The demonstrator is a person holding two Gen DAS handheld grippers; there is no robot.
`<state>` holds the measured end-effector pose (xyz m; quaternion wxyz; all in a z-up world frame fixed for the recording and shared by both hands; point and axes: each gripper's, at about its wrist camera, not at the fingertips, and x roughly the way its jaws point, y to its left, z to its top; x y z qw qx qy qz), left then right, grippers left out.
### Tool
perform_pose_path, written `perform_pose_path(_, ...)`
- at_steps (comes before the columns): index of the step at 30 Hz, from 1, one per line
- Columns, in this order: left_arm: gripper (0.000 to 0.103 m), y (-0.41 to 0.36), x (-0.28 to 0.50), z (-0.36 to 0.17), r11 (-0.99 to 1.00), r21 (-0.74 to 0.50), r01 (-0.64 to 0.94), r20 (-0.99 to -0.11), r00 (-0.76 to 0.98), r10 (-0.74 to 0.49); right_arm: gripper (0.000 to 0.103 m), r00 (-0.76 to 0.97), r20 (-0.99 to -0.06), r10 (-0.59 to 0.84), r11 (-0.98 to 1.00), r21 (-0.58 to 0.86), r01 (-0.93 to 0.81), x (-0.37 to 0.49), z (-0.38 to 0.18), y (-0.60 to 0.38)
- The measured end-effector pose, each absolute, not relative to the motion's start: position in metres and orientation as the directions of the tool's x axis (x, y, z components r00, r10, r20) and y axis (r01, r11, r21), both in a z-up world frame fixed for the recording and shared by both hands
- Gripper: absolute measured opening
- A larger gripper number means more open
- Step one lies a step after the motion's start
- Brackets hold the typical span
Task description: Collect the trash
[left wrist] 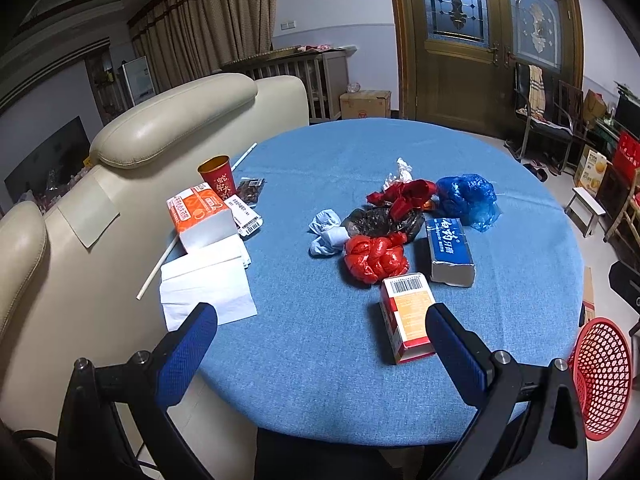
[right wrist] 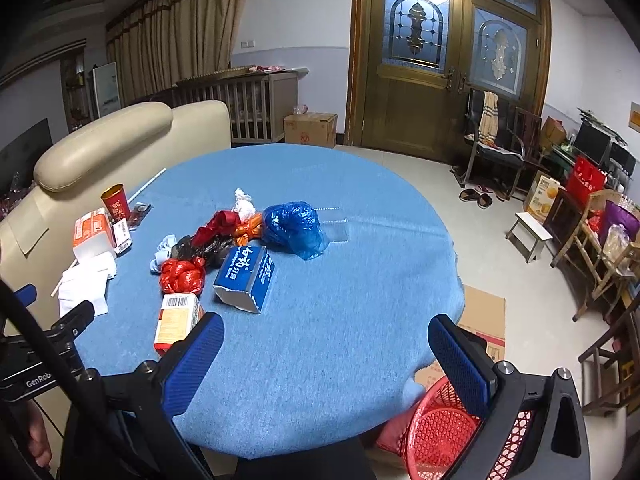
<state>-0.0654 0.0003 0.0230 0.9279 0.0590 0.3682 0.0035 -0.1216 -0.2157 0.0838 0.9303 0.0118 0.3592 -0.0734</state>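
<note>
Trash is heaped mid-table on the blue cloth [left wrist: 320,380]: a red-and-orange carton [left wrist: 406,316], a blue toothpaste box [left wrist: 450,250], a crumpled red bag [left wrist: 374,258], a black bag [left wrist: 376,222], a blue bag [left wrist: 466,196] and white tissue [left wrist: 328,232]. My left gripper [left wrist: 322,322] hovers open over the near edge, its right pad beside the carton. My right gripper [right wrist: 326,330] is open above the near right of the table, with the carton [right wrist: 176,322] at its left pad. A red mesh basket [right wrist: 440,428] stands on the floor below it.
At the table's left lie an orange tissue pack [left wrist: 198,216], white napkins [left wrist: 208,280], a red paper cup [left wrist: 218,176] and straws. A cream sofa [left wrist: 120,184] presses against the left edge. Flattened cardboard [right wrist: 482,312] lies on the floor, with chairs and a stool to the right.
</note>
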Motion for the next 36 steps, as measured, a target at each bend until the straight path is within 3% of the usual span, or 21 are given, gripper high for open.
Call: perform_pose_path(36,0.103,0.001,-0.061,0.015,0.994,0.097,0.050,-0.702,0.711,0.033,0.103,0.706,-0.694,-0.139,0.989,-0.059,0.137,-0.111,0.073,-0.207)
